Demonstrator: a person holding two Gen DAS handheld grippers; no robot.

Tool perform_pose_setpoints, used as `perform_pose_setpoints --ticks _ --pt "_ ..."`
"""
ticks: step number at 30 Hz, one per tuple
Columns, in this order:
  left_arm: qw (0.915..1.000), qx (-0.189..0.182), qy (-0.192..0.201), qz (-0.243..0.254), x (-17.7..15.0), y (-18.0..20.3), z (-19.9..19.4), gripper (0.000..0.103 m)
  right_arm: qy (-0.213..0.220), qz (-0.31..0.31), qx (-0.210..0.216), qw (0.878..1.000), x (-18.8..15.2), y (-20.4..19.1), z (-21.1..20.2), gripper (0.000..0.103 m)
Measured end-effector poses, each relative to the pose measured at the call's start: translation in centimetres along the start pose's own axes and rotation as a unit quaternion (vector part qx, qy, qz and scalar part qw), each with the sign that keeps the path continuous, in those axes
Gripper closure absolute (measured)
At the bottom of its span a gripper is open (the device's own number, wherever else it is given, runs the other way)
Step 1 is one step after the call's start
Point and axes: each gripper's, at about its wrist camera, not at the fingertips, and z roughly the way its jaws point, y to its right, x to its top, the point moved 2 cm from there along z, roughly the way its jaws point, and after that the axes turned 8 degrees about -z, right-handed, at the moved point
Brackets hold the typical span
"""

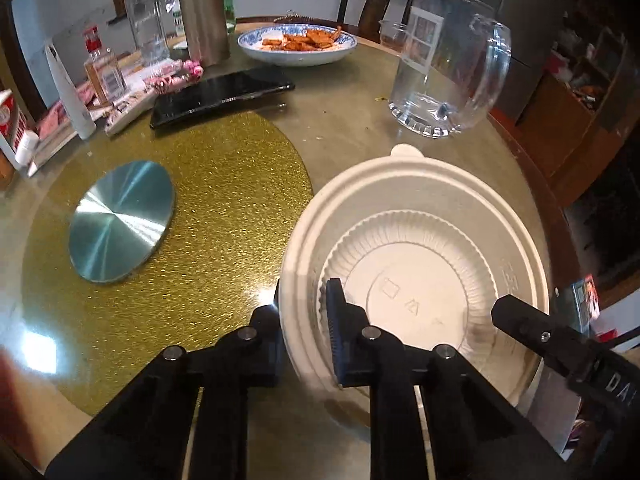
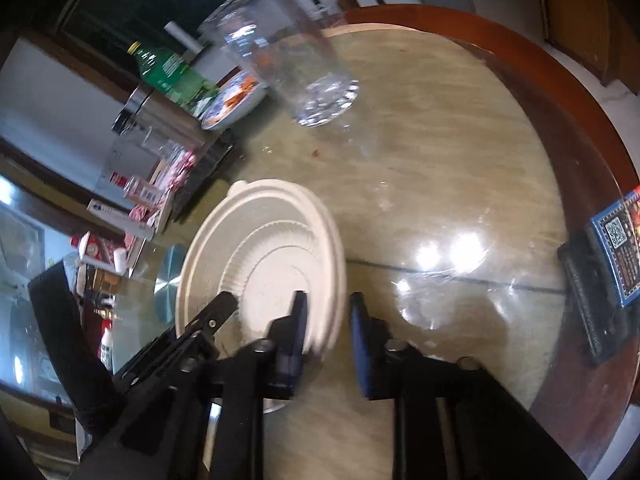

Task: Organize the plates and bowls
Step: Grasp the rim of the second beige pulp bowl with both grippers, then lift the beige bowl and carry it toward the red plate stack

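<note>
A white disposable bowl (image 1: 416, 200) with a smaller ribbed white plate (image 1: 408, 272) inside it is in the lower right of the left wrist view. My left gripper (image 1: 306, 312) straddles the bowl's near left rim, one finger outside and one inside, apparently closed on it. In the right wrist view the same bowl (image 2: 256, 240) is tilted. My right gripper (image 2: 326, 320) has its jaws around the bowl's right rim with a gap showing. The other gripper's finger (image 2: 208, 316) shows at the bowl's left.
A blue-patterned plate of fried food (image 1: 298, 44), a clear glass mug (image 1: 444, 64), a black phone (image 1: 220, 96), a steel flask (image 1: 204, 8), bottles and packets crowd the far table. A gold mat (image 1: 192, 208) carries a metal disc (image 1: 122, 220). A black box (image 2: 600, 280) lies near the table's red edge.
</note>
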Motion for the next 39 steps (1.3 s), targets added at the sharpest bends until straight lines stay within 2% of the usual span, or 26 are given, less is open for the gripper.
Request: perform_pose_setpoints --ticks 2,6,12,26,39 --pt "1.0 0.001 0.007 0.001 -0.1 -0.5 -0.5 0.088 0.006 -0.013 -0.013 1.0 -0.3 -0.8 -0.4 0.089" --pt "0.9998 0.01 0.016 0.004 -0.9 -1.9 -1.6 0.088 0.003 -0.018 -0.001 1.0 -1.4 -1.6 -0.5 0.089" --pt "0.9991 0.024 0.034 -0.013 -2.4 -5.7 -4.2 0.088 0.007 -0.052 0.006 0.999 -3.6 -5.1 -1.2 0.089" --pt "0.9926 0.057 0.074 -0.077 -5.7 -16.7 -9.9 0.088 0.002 -0.148 0.035 0.988 -8.8 -16.9 -1.1 0.089" --pt "0.9798 0.076 0.119 -0.141 -8.0 -26.0 -15.9 0.088 0.008 -0.246 0.052 0.968 -13.1 -28.6 -1.7 0.088"
